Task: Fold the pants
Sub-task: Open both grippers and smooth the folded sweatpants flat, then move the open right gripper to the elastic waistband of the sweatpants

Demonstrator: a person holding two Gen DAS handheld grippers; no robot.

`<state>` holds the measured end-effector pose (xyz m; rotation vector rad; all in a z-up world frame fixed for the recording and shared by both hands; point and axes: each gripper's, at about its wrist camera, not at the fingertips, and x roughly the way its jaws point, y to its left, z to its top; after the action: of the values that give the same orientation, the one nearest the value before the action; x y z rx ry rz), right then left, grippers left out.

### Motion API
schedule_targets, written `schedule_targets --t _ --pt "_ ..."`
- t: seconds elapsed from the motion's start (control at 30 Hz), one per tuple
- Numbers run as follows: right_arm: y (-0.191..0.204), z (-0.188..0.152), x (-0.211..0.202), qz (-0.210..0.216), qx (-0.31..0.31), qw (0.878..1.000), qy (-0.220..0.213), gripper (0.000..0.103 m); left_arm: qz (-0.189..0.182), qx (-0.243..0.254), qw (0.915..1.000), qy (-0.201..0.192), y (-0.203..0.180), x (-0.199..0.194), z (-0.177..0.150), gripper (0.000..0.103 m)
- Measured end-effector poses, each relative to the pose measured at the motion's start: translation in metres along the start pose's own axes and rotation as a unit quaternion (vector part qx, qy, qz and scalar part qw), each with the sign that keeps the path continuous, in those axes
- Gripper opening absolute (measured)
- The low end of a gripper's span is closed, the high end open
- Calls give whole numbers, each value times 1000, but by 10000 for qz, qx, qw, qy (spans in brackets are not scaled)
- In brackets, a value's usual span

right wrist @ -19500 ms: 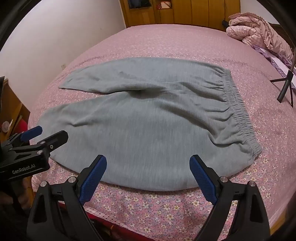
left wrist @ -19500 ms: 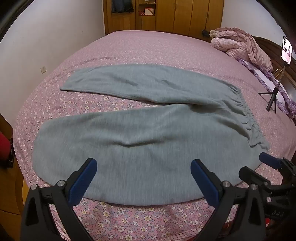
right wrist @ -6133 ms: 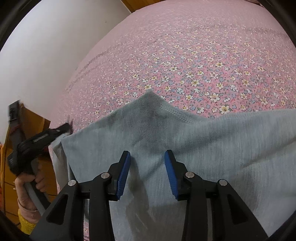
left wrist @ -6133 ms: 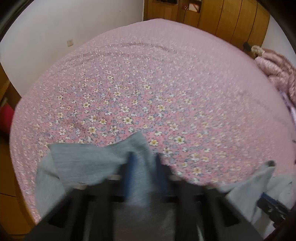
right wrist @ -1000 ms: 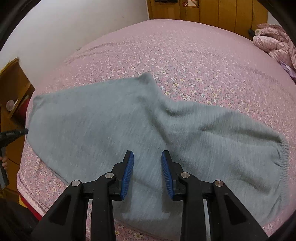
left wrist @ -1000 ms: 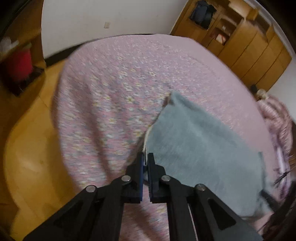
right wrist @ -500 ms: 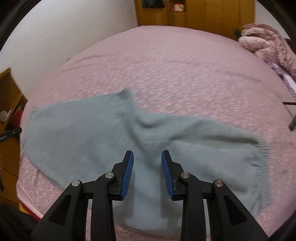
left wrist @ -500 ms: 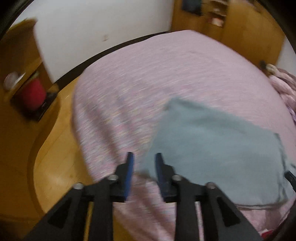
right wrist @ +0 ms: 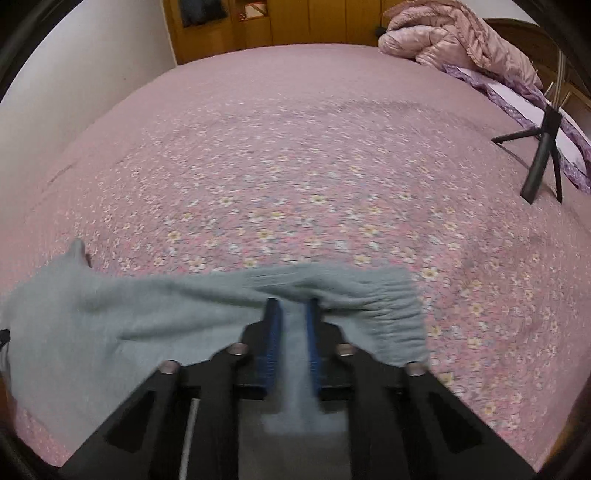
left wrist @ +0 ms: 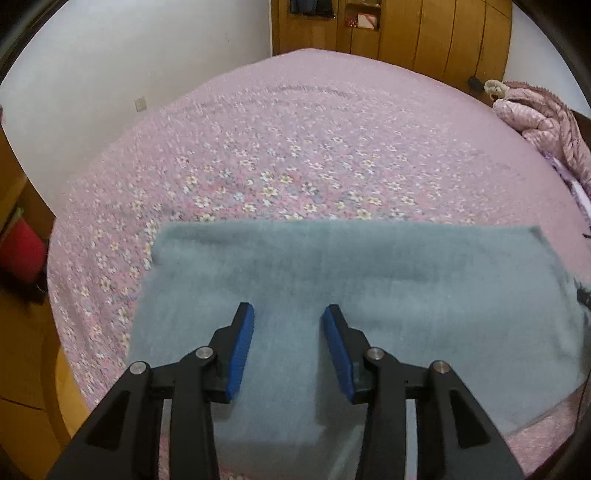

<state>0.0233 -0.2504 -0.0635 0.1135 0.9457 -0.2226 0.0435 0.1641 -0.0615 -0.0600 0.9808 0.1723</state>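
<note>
1. Left wrist view: your left gripper [left wrist: 288,343] hovers over the grey pants [left wrist: 369,306], its jaws parted about halfway and opening, with nothing pinched between the blue pads [left wrist: 242,347]. The pants lie as a flat folded panel on the near part of the pink floral bedspread [left wrist: 295,155], with the far edge straight and the left end close to the bed's left edge.

2. Same view, advice: pick your next hold on the left end of the pants before you close. Take all the layers in one bite at the edge, not only the top one.

3. Right wrist view: your right gripper [right wrist: 291,332] is clamped narrow on a bunch of the pants [right wrist: 129,317], at what looks like the gathered elastic end. Cloth runs between the pads and drapes to both sides. The picture is blurred, so how deep the bite goes is unclear.

4. Same view: the rest of the pants trails left of the gripper, and bare bedspread [right wrist: 314,166] lies beyond. A black tripod [right wrist: 543,155] stands well to the right of the pants, and a pink quilt [right wrist: 454,33] is heaped at the far corner.

5. Likely step: carrying the held end over for the next fold. Keep the lift low, travel toward the left end, and match edge to edge before you let go.
</note>
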Motion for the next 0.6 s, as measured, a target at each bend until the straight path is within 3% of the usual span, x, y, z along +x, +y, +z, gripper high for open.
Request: schedule_targets --t 0.03,0.17,0.23,0.27,0.33,0.43,0.6 --pt "-2 0 -1 -57 -42 10000 18 0 11 -1 10000 -5 1 -1 -1 43" --pt "-8 -2 -8 45 205 9997 109 0 32 -76 10000 -20 9 0 -3 48" --pt "-2 -1 -21 -79 215 9997 95 10 23 -88 9999 -58 14 1 -3 49" --pt "5 -3 -30 -88 156 9998 21 18 36 -74 9999 -76 14 -1 -3 49" --pt "25 -6 -45 75 -69 9998 -157 22 92 -13 9999 -114 12 -2 -3 51" --pt "60 -11 -57 435 -525 9974 -249 23 97 -63 9999 -125 14 -3 -5 53" --pt "96 -33 -59 629 -1000 9930 51 24 17 -220 9998 -33 16 -11 -9 55"
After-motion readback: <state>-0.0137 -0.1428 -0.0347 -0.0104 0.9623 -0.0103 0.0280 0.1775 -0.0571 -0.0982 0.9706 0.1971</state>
